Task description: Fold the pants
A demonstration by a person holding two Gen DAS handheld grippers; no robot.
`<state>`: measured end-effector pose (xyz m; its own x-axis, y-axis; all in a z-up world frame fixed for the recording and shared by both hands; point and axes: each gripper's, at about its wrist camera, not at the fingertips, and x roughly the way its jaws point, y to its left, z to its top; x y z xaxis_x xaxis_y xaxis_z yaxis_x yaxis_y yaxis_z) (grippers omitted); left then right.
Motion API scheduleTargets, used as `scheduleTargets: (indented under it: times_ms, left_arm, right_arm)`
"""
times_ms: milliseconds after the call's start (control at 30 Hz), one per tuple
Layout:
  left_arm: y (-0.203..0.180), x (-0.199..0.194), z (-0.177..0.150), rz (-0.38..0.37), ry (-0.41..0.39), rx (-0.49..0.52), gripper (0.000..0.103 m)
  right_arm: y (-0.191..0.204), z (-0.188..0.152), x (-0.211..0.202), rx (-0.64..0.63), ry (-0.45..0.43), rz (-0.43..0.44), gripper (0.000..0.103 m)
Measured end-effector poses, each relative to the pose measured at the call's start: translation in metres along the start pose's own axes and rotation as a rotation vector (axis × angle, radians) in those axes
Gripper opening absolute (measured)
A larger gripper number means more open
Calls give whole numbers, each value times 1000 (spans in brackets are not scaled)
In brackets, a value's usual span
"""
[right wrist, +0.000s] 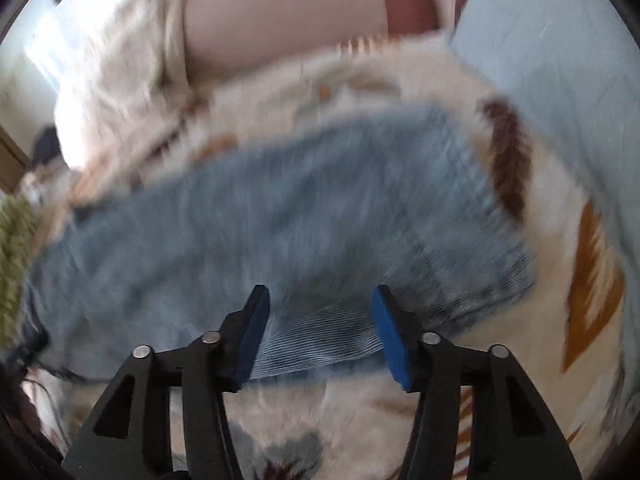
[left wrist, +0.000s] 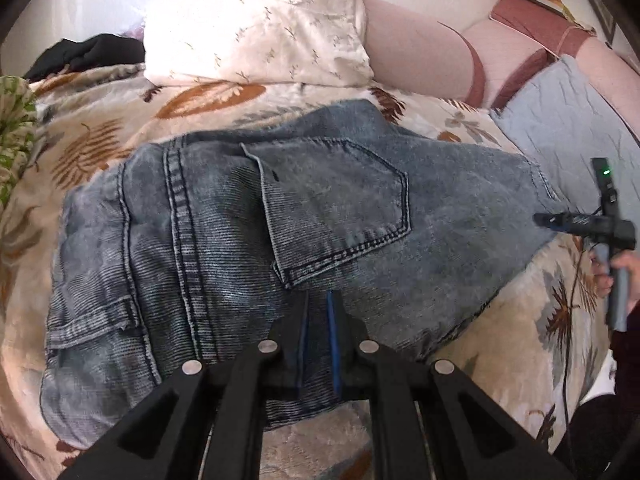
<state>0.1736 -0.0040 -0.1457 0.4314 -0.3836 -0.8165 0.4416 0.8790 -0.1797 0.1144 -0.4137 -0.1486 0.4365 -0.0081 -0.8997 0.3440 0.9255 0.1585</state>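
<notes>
The folded jeans (left wrist: 280,240) lie across the middle of the leaf-print blanket (left wrist: 100,128), waistband toward its left edge, back pocket (left wrist: 336,208) up. The left gripper (left wrist: 318,300) pinches ribbed denim at the near edge; the right gripper (right wrist: 318,300), spread and empty, hovers over the leg end. Judging by this, a fold is in hand; next calls for gripping that thick, stiff hem
</notes>
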Motion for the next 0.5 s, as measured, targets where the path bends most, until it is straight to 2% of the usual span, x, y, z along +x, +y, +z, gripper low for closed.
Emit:
scheduleTargets:
  times_ms: [67, 200, 500]
  left_arm:
    - [4, 1, 0, -25, 33, 2, 11]
    - [9, -3, -6, -56, 71, 16, 11]
    - [15, -9, -9, -87, 46, 16, 12]
  right_arm:
    - [7, -15, 5, -24, 0, -66, 47]
    - [16, -29, 2, -7, 17, -136, 48]
    - [19, -26, -8, 56, 55, -186, 49]
